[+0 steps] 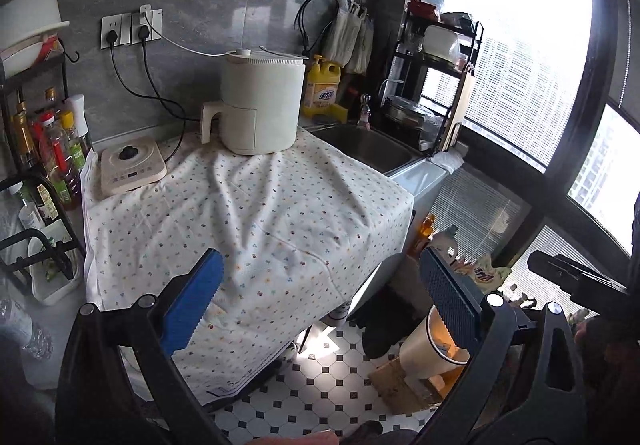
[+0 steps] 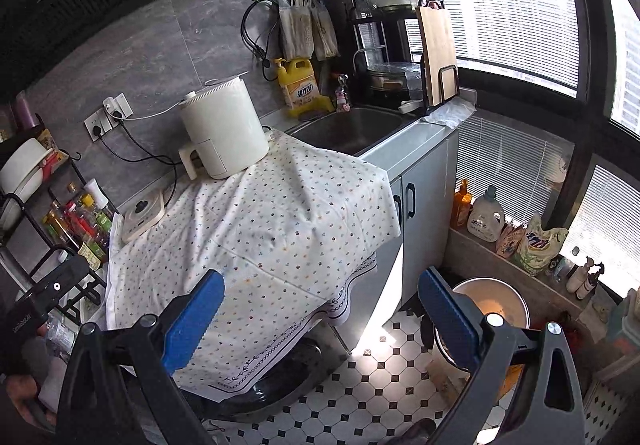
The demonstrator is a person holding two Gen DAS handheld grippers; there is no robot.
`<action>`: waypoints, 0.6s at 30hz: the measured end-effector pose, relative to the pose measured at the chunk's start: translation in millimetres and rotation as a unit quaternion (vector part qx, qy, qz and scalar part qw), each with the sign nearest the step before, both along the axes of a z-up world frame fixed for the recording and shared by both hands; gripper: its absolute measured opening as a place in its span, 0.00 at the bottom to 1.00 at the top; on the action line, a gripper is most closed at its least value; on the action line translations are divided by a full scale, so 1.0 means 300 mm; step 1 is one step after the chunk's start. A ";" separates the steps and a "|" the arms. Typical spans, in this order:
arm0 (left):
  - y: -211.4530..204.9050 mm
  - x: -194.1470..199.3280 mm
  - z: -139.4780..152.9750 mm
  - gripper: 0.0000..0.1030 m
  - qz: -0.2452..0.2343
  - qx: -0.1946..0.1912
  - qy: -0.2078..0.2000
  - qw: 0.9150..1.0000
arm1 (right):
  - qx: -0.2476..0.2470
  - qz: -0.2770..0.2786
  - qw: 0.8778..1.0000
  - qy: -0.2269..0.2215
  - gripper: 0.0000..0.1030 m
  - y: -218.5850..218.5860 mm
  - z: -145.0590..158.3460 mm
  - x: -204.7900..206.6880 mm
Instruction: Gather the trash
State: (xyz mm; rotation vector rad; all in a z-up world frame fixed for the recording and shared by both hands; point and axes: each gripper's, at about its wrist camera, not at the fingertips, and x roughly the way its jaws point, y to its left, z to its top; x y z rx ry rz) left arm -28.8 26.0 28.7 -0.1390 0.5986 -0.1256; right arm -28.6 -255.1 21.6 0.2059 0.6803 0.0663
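My left gripper [image 1: 320,301] is open and empty, held above the front edge of a counter draped in a white dotted cloth [image 1: 248,217]. My right gripper [image 2: 320,309] is open and empty too, over the cloth's front corner [image 2: 280,229]. A cream waste bin [image 1: 424,349] stands on the tiled floor to the right of the counter; in the right wrist view the bin [image 2: 490,305] sits just behind my right finger. A clear plastic bottle [image 1: 20,325] lies at the far left edge. No trash shows on the cloth.
A white air fryer [image 1: 260,105] and a small induction cooker [image 1: 132,165] stand on the cloth. Sauce bottles [image 1: 56,153] fill a rack at left. A sink [image 1: 368,149], a dish rack [image 1: 436,85] and a yellow detergent bottle [image 1: 322,87] lie at the back right. Detergent jugs [image 2: 486,219] line the windowsill.
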 end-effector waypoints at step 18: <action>0.038 -0.027 -0.024 0.94 0.020 -0.004 0.003 1.000 | -0.009 0.029 1.000 0.001 0.92 0.070 -0.002 -0.004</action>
